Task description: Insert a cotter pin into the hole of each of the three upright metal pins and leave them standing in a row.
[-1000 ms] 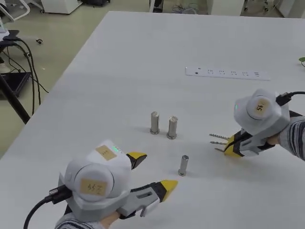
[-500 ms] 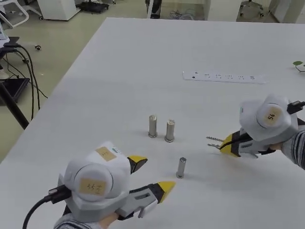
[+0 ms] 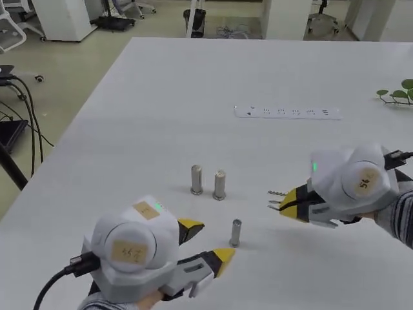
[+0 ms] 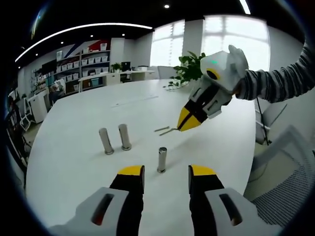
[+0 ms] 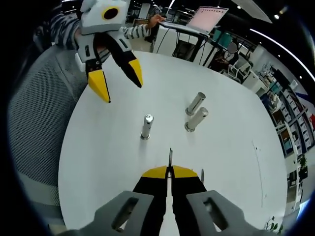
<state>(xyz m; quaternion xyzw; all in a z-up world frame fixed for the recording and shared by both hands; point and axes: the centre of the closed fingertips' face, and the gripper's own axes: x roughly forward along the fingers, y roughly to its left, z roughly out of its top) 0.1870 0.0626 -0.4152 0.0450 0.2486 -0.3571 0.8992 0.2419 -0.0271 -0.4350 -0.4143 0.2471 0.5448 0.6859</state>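
Observation:
Three upright metal pins stand on the white table [image 3: 161, 116]: two close together [image 3: 196, 179] [image 3: 220, 185] and one alone nearer me [image 3: 235, 232]. My left gripper [image 3: 208, 241] is open just left of the lone pin, nothing between its jaws; its own view has that pin [image 4: 161, 160] straight ahead of the left gripper [image 4: 166, 172]. My right gripper [image 3: 289, 199], to the right of the pins, is shut on a thin cotter pin [image 5: 170, 157] that sticks out past the right gripper [image 5: 170, 172] toward the lone pin [image 5: 146, 126]. Another cotter pin [image 5: 202, 174] lies on the table beside it.
A white power strip [image 3: 287, 113] lies flat on the table beyond the pins. A green plant [image 3: 397, 93] sits at the table's far right edge. Office chairs, cabinets and cables stand on the floor to the left of the table.
The head camera has tilted, shifting the whole scene. My right gripper has moved slightly left toward the pins with a cotter pin in its tips. The left gripper has stayed put.

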